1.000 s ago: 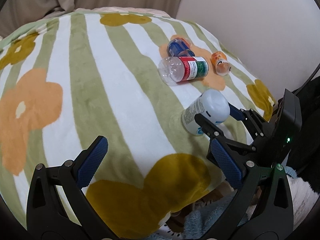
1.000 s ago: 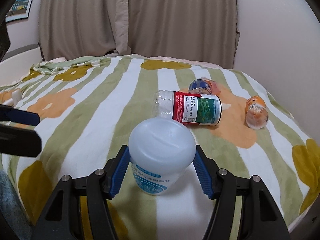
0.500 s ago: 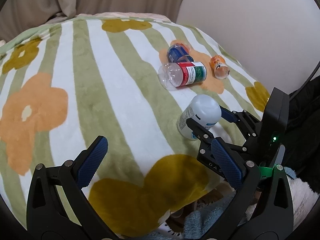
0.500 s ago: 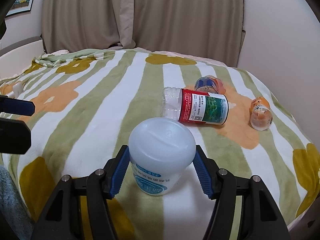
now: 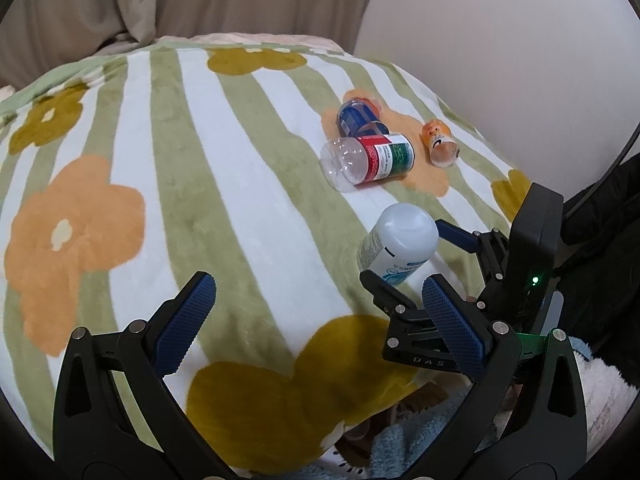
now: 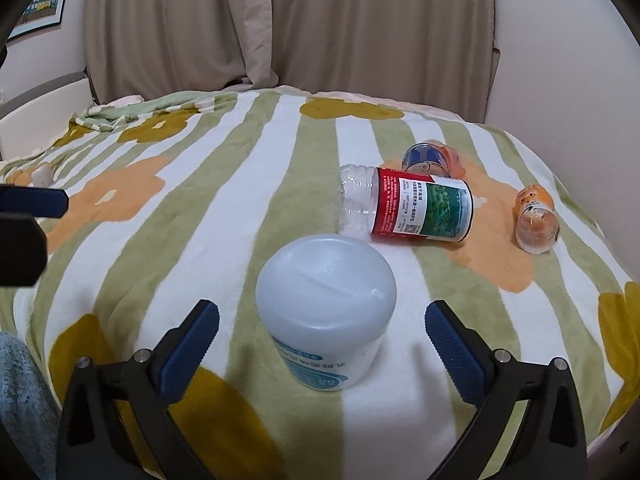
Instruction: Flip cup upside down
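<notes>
While the white cup (image 6: 326, 308) stood upside down on the striped blanket (image 6: 240, 200), the right gripper (image 6: 322, 334) flanked it, jaws spread clear. Left of the cup, the left gripper (image 5: 320, 320) hung with jaws spread

Your right claw (image 6: 322, 340) stands wide w/ gaps both sides of the cup (image 6: 326, 312), nothing touching it. Just beyond the cup a cut bottle (image 6: 404, 210) lies across the bed; a blue can (image 6: 426, 158) and an orange bottle (image 6: 536, 216) lie behind/right of it. Left of the cup, bare blanket (image 6: 168, 216).
</notes>
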{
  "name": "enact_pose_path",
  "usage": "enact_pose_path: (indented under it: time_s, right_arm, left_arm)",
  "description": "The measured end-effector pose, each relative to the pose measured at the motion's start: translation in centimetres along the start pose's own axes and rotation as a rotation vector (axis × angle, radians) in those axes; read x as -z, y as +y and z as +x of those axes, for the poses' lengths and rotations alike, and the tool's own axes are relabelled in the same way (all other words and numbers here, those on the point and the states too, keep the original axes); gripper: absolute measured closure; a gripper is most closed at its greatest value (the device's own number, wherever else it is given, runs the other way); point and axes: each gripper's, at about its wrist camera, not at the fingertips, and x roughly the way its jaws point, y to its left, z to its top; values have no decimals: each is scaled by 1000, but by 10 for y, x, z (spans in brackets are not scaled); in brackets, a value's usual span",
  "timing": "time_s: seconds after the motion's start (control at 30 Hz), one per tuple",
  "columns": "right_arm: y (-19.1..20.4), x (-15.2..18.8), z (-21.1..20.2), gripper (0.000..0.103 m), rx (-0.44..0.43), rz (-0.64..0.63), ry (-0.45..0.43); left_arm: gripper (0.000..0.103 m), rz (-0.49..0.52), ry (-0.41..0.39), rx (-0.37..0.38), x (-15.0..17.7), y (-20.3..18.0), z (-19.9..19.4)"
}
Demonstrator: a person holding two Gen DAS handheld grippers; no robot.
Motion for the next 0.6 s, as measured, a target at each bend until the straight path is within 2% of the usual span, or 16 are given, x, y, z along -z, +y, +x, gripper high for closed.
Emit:
enact_pose_path:
  time_s: [0.23, 0.33, 0.47, 0.6]
  right_arm:
    - [-3, -1, -8, 0, -24, 6, 19]
    - [-7, -13, -33, 0, -30, 0, -4]
    - [-19, -40, -98, 0, -2, 19, -86]
    - [-33, -60, -173, 0, 110, 50, -214]
  left_arm:
    - [0, 18, -33, -11, -3, -5, -19]
    - [0, 42, -69, -20, -11, -11, -34]
    - [0, 75, -187, -21, -32, -26, -68]
    - [0, 147, -363, -1, -54, -58, -109]
